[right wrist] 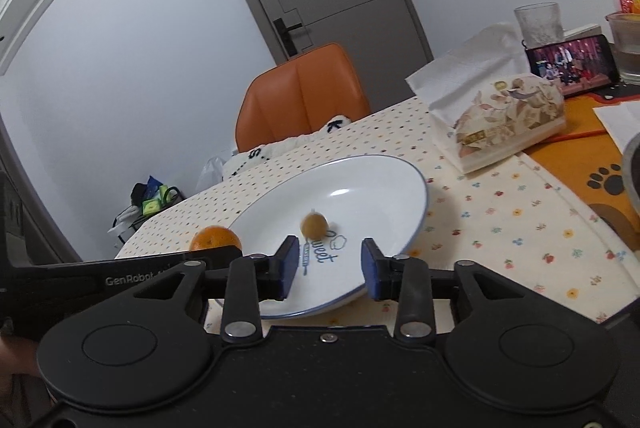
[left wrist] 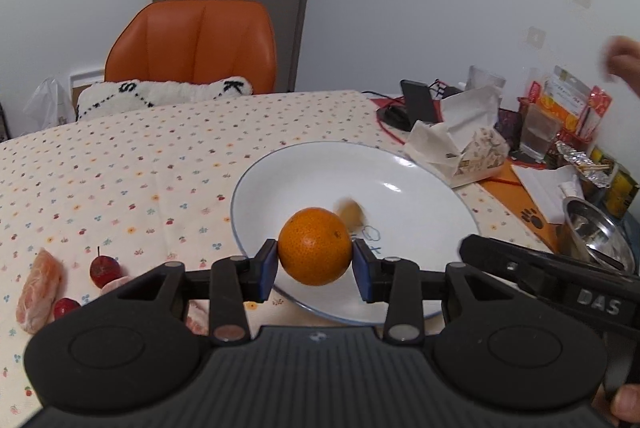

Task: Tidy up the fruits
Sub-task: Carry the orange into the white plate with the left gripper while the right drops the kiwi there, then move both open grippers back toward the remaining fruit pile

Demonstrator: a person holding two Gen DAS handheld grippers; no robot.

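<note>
Left tongs [left wrist: 315, 260] clamped on orange [left wrist: 315, 246], held over near rim of plate [left wrist: 420, 187] for release inside. Right tongs [right wrist: 330, 266] spread wide, empty, low over plate beside small yellow fruit [right wrist: 313, 224]. Red fruits [left wrist: 105, 267] left on tabletop [left wrist: 120, 167].
</note>
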